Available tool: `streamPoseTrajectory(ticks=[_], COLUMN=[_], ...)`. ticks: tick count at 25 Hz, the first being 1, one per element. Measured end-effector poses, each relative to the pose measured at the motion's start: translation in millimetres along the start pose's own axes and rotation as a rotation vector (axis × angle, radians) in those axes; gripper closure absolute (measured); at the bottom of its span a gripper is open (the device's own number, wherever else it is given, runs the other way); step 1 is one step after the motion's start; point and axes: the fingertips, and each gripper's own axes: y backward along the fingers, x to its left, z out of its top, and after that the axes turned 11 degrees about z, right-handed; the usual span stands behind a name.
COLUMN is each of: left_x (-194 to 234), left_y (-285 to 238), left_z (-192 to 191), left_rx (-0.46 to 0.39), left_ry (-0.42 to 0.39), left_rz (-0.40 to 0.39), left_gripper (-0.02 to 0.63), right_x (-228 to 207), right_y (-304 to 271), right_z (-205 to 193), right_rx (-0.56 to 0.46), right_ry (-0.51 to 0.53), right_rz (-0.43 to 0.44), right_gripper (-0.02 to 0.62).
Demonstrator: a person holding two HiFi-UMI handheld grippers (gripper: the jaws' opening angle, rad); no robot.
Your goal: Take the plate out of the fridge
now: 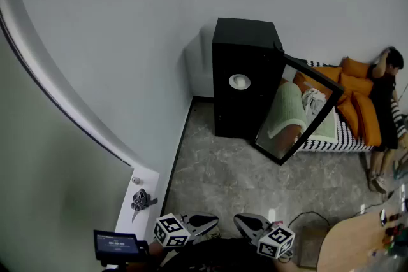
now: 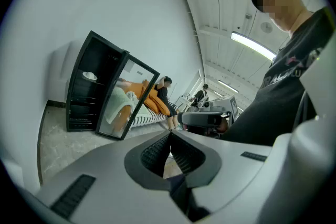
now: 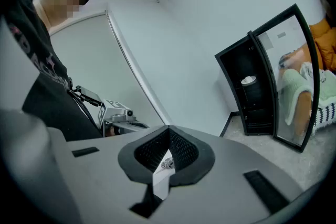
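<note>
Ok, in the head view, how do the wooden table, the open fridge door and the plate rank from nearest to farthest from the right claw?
From the right claw, at the bottom edge:
1. wooden table, low right, just beside it.
2. fridge door, swung open, ahead across the floor.
3. plate, on a shelf inside the fridge, against the far wall.

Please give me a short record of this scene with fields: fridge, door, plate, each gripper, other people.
fridge: black fridge, upright
door: door open, glass front
plate: white plate, inside the fridge, upper part, not yet taken
left gripper: left gripper shut, empty, well short of the fridge
right gripper: right gripper shut, empty, well short of the fridge
other: person on sofa behind the door
</note>
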Motion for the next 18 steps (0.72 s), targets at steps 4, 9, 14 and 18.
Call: streamPoseTrajectory(ticks=[4,9,14,18], left_x=[0,-2,-1,-1], left_y=[-1,-3,-7,-13], left_z=[1,6,6,6], left_rx=[0.002,0.003,0.013,0.016], left_ry=[-0.001,-0.001,-0.001,-0.002], left_rz=[-0.001,0.001,0.001,0.002], left_gripper=[0.600,0.600,0.600,0.600], right_x=[0,-1,-2,-11], right_y=[0,3,3,6], right_z=[2,6,7,6], right_rx=[0.000,0.004,-0.004,-0.019], right_ry=[0.001,0.000,0.001,-0.021], right_rz=[0.002,0.002,0.023,0.030], right_gripper=[0.589,0.589,0.589,0.589])
